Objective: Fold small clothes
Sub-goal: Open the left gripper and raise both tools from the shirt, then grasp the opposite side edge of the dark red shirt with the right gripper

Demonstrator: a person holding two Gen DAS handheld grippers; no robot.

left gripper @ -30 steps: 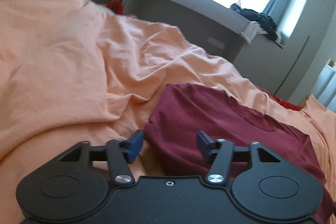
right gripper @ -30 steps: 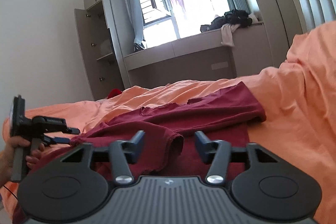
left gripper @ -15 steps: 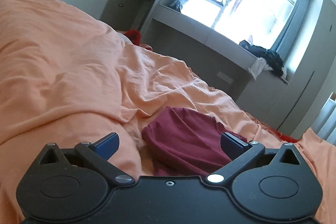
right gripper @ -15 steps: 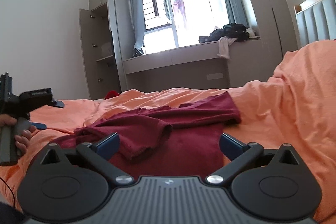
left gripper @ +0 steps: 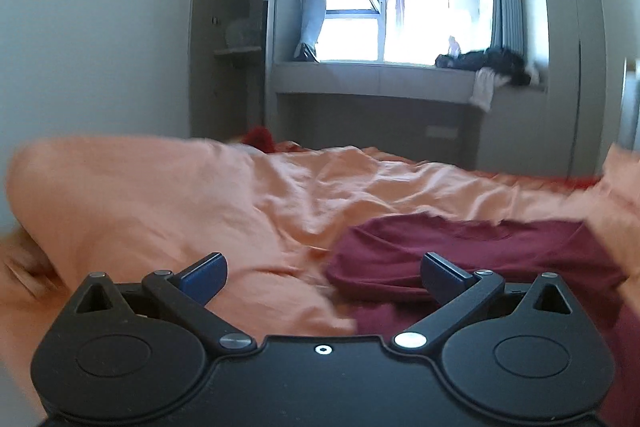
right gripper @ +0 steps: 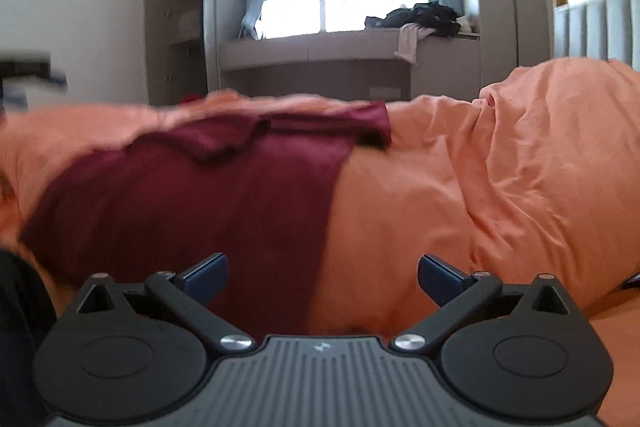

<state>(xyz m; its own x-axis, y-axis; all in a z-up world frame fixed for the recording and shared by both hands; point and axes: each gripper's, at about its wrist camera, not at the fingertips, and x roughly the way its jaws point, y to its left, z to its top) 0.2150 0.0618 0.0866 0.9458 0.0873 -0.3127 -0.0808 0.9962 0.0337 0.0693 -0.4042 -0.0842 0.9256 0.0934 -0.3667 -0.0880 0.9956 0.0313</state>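
Note:
A dark red shirt [left gripper: 460,247] lies partly folded on the orange bed cover [left gripper: 160,195]. In the right wrist view the shirt [right gripper: 192,195] spreads across the left and middle, with a sleeve end [right gripper: 372,123] at the far side. My left gripper [left gripper: 322,277] is open and empty, just short of the shirt's near left edge. My right gripper [right gripper: 322,275] is open and empty, above the shirt's near right edge. Both views are motion-blurred.
The rumpled orange cover [right gripper: 520,167] bulges up on the right. A grey window bench [left gripper: 380,79] with a heap of dark clothes [left gripper: 488,61] stands beyond the bed. An open wardrobe [left gripper: 232,39] is at the back left. A padded headboard [right gripper: 596,23] is at the far right.
Both grippers opened wide and let go of the shirt, then drew back and swung. The shirt now lies flatter on the bed.

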